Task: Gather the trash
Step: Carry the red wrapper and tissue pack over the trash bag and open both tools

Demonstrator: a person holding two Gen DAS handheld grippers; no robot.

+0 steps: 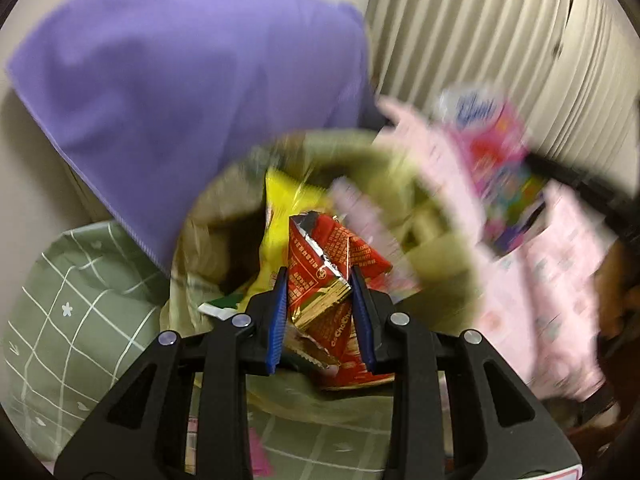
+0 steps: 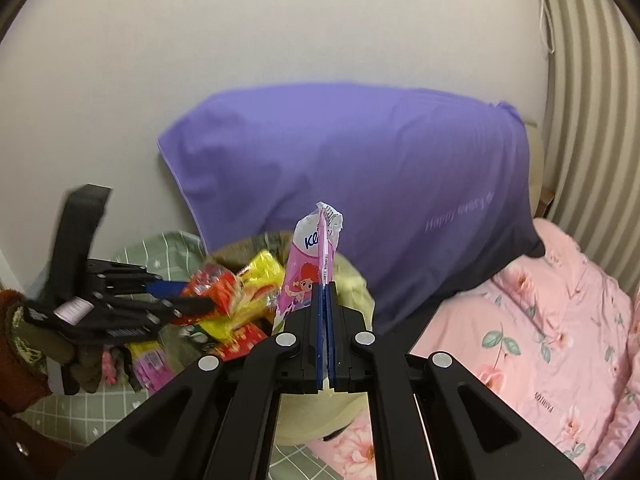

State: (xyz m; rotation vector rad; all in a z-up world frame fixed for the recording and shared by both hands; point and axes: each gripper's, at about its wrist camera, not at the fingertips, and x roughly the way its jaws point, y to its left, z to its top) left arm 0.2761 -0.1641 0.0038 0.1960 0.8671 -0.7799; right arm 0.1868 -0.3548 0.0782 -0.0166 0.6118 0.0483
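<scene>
In the left wrist view, a red snack wrapper [image 1: 332,264] is pinched between the blue pads of the left gripper [image 1: 320,300]. The jaws are only partly closed, with the crumpled wrapper filling the gap. Just past it, at 12 o'clock, the open trash bag [image 1: 208,216] is seen, with a yellow wrapper [image 1: 280,208] inside. A purple pillow [image 1: 180,80] is seen at 10 o'clock, leaning on the wall. At 3 o'clock a pink tissue pack [image 1: 496,152] is seen, blurred. A green checked sheet [image 1: 80,312] lies at 8 o'clock.

In the right wrist view, the pink tissue pack [image 2: 312,272] is squeezed flat in the right gripper [image 2: 325,304], whose jaws are pressed tight together. The pack sticks up at 12 o'clock. The left gripper [image 2: 180,296] is seen at 9 o'clock, held by a gloved hand [image 2: 60,344], with the red snack wrapper [image 2: 216,288] at its tips. It is over the trash bag [image 2: 356,280]. The purple pillow [image 2: 360,184] is behind, and a pink flowered blanket [image 2: 540,340] lies at 4 o'clock.
</scene>
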